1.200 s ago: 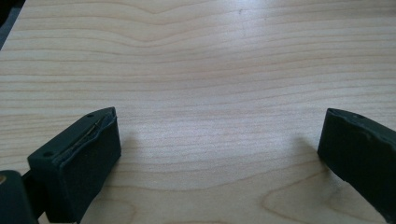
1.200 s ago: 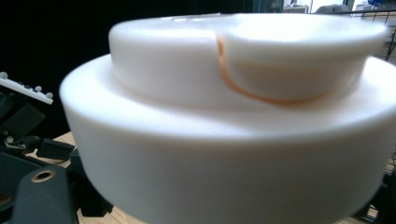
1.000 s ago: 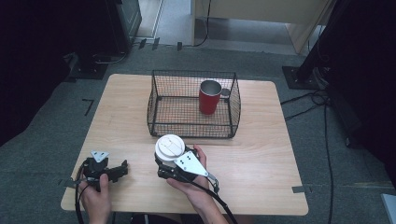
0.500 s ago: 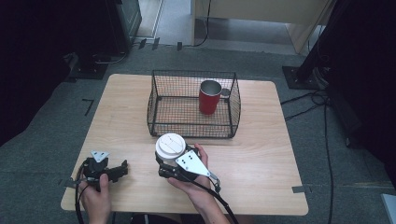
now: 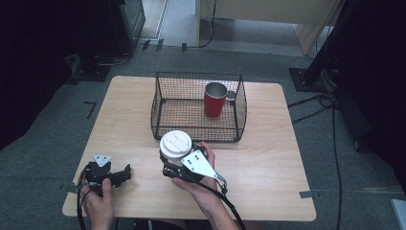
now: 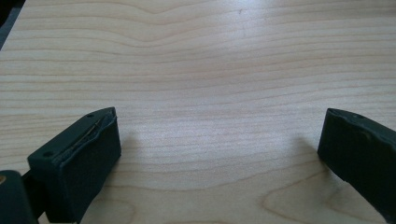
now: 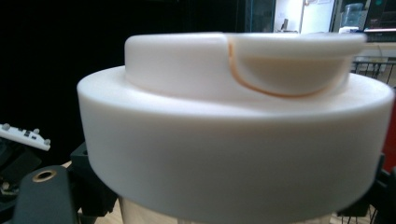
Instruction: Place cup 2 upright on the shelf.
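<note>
My right gripper [image 5: 172, 162] is shut on a cup with a white lid [image 5: 175, 143], gripping its body just below the lid. It holds the cup upright just in front of the wire basket [image 5: 195, 130]. In the right gripper view the white lid [image 7: 233, 126] looms close, with the black jaws low on either side of the cup. Inside the basket, at its back right, stands a red cup [image 5: 214, 99]. At the table's front left my left gripper [image 5: 123, 174] lies low over the wood. Its jaws are wide apart in the left gripper view [image 6: 219, 154], and there is only bare wood between them.
The wooden table [image 5: 273, 158] has free room to the right of the basket and in front of it. A cable [image 5: 225, 201] trails from the right gripper toward the front edge. Dark stands and cables lie on the floor around the table.
The right gripper and the lidded cup have shifted slightly toward the basket. The left gripper has stayed still.
</note>
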Motion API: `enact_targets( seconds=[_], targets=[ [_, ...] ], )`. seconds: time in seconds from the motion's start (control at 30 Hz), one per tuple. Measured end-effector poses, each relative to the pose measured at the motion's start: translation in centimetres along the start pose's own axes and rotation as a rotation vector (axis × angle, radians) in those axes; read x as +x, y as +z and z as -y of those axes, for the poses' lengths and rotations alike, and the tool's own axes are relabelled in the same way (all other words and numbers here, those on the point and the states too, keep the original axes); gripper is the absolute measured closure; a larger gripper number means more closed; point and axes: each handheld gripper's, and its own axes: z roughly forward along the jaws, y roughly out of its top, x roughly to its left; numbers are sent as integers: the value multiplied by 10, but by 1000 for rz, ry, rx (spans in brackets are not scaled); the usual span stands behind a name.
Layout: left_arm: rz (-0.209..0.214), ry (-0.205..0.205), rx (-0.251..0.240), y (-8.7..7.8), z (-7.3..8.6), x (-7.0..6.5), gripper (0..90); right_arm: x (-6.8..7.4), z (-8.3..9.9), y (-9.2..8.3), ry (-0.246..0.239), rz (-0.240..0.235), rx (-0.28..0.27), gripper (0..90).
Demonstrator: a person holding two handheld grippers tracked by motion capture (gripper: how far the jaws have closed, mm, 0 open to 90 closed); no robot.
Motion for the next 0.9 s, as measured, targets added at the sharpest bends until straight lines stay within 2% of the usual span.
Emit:
enact_targets(
  seconds=[0.4, 0.63, 0.9],
  targets=[
    [0, 2, 1, 0, 0, 0, 1, -4, -21, 4, -16, 11, -51, 157],
    [-1, 0, -1, 0, 0, 0, 1, -7, -34, 9, -41, 30, -78, 157],
    [0, -1, 1, 0, -1, 0, 1, -10, -50, 15, -47, 53, -118, 157]
  ],
)
